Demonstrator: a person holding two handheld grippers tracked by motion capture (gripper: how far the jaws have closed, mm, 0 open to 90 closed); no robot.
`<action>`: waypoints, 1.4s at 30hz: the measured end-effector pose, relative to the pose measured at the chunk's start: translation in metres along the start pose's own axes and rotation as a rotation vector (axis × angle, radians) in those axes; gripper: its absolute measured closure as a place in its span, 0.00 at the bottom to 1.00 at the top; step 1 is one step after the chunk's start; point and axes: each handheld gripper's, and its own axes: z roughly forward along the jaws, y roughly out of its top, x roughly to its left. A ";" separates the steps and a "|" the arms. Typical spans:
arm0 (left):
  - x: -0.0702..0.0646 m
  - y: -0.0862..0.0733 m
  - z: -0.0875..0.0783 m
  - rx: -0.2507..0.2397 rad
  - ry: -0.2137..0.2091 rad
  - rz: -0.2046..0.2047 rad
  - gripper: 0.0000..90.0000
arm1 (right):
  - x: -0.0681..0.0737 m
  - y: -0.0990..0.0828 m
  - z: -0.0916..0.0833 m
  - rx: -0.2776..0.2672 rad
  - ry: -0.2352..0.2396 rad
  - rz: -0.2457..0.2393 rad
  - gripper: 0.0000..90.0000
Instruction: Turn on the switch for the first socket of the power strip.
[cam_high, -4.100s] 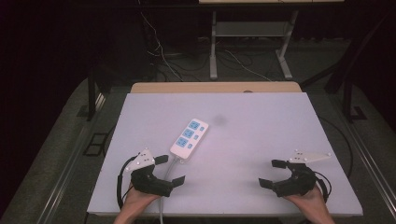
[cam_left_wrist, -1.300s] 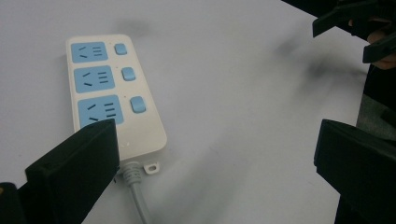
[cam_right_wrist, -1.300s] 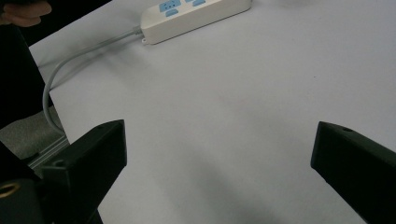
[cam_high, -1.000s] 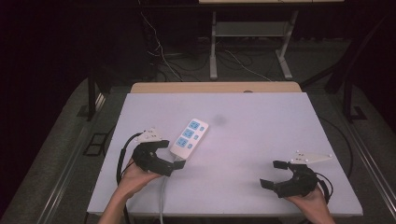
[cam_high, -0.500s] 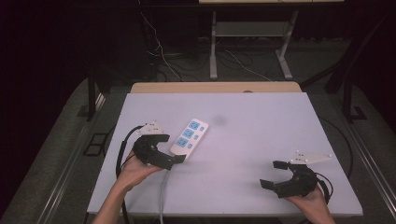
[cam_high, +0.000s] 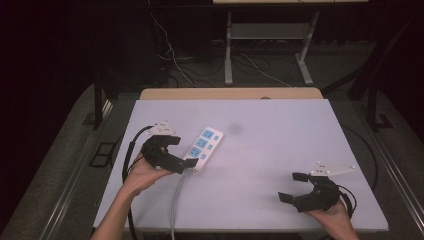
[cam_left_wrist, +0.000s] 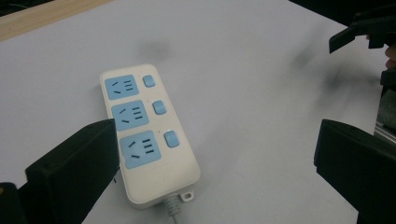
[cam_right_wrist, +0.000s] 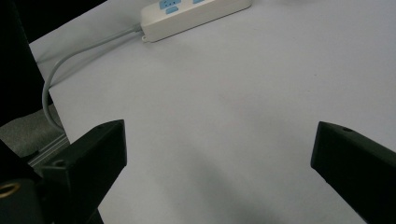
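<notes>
High view: I had the left gripper (cam_high: 186, 163) at the cord end of the strip (cam_high: 204, 145), which lay left of centre on the table (cam_high: 280, 130), angled away from me.
Left gripper view: the claw stood released, one jaw beside the strip's (cam_left_wrist: 142, 135) long edge by the nearest socket, the other well apart over bare table; I could not tell whether the near jaw touched the casing.
Right gripper view: the right gripper (cam_right_wrist: 217, 154) was spread wide above bare table, nothing between its jaws, the strip (cam_right_wrist: 196, 14) far off.
Right gripper, from above: it (cam_high: 292, 186) hung near the table's front right corner, well apart from the strip.
Strip: white casing, three blue sockets in a row, a blue switch beside each, a small mounting tab at the cord end.
Cord: grey (cam_high: 175, 200), running off the table's front edge.
Handling, as I judged it: rigid plastic, light, smooth enough to slide on the table rather than lift cleanly; the cord looked stiff and would likely drag or swing the near end.
Where to take hold: across the narrow width, on the two long side walls near the cord end, keeping the jaws off the switches.
Risk: a one-sided push would probably spin the strip.
</notes>
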 end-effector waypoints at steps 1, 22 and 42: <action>0.001 0.001 0.000 0.005 0.001 0.003 0.00 | 0.000 0.000 0.000 0.000 0.000 0.001 0.03; 0.019 0.022 0.023 0.096 0.009 0.024 0.01 | -0.001 -0.001 0.000 -0.001 0.000 0.002 0.03; 0.030 0.034 0.033 0.124 0.006 0.077 0.62 | 0.000 -0.001 -0.001 -0.008 -0.008 0.001 0.03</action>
